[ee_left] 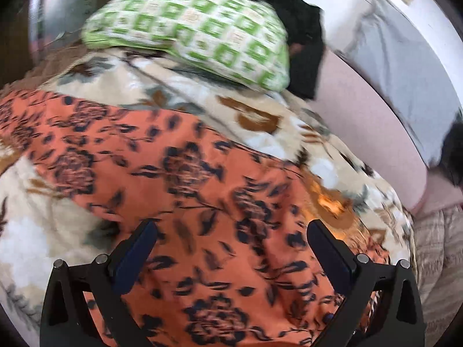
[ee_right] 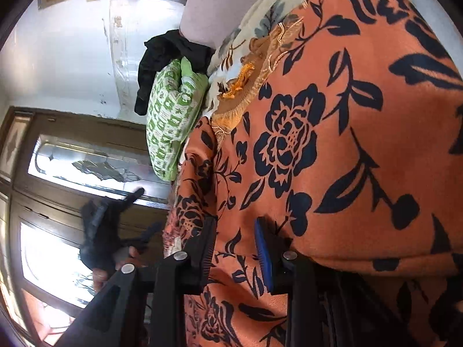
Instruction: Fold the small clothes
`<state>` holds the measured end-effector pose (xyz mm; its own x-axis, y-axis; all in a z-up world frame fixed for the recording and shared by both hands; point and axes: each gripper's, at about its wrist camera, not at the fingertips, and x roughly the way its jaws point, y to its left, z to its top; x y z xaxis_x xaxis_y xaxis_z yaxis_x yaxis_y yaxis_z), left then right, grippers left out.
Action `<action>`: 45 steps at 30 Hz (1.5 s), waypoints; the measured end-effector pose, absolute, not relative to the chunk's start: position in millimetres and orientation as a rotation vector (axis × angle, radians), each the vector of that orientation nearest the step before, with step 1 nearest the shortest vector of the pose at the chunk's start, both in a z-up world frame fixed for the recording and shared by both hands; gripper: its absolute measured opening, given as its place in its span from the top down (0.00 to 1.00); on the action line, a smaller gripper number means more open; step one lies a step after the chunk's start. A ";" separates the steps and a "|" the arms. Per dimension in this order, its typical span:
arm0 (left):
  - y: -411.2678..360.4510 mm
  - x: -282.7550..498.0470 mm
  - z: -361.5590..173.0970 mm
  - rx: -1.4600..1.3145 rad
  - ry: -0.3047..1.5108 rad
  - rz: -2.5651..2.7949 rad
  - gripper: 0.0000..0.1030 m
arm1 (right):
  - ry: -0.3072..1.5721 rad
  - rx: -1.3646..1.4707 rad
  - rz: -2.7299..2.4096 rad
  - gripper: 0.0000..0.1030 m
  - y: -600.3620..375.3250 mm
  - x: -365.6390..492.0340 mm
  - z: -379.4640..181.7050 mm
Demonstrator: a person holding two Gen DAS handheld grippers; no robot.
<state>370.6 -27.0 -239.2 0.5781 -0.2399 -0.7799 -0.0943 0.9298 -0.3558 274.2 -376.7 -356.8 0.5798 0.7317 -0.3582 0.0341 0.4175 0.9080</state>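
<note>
the orange floral garment [ee_left: 185,173] serves as the landmark here; it lies spread over a cream flowered blanket [ee_left: 260,121] on the bed. in the left wrist view, which is blurred, the left gripper [ee_left: 231,228] hangs just above the garment's near part with its two fingers well apart and nothing between them, so it is open; whether the tips touch the cloth cannot be told. beyond the garment's far edge a green checked pillow [ee_left: 196,31] rests on the blanket, and a black cloth [ee_left: 301,34] lies behind and to the right of that pillow. to the right of the garment a pale pink cushion [ee_left: 364,127] runs along the blanket's edge.

in the right wrist view the scene is turned on its side. left of the garment [ee_right: 332,144] stands a wooden door with glass panes [ee_right: 86,164], and in front of it the other gripper shows, dark and blurred. the right gripper [ee_right: 235,232] sits at the garment's edge, its fingers part-closed with a fold of the orange cloth running between them; it appears to pinch that fold. the green pillow [ee_right: 170,121] and black cloth [ee_right: 167,55] lie beyond the garment's left edge.
</note>
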 end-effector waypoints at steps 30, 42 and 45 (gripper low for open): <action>-42.2 422.1 -307.5 -0.686 1.043 -0.146 0.38 | 0.789 1.134 0.582 0.71 -390.8 262.3 -363.1; -52.7 416.6 -305.4 -0.660 0.975 -0.201 0.74 | 0.778 1.132 0.588 0.71 -389.6 263.6 -362.3; -50.3 415.9 -309.6 -0.658 0.980 -0.206 0.92 | 0.772 1.129 0.589 0.71 -388.0 264.5 -362.0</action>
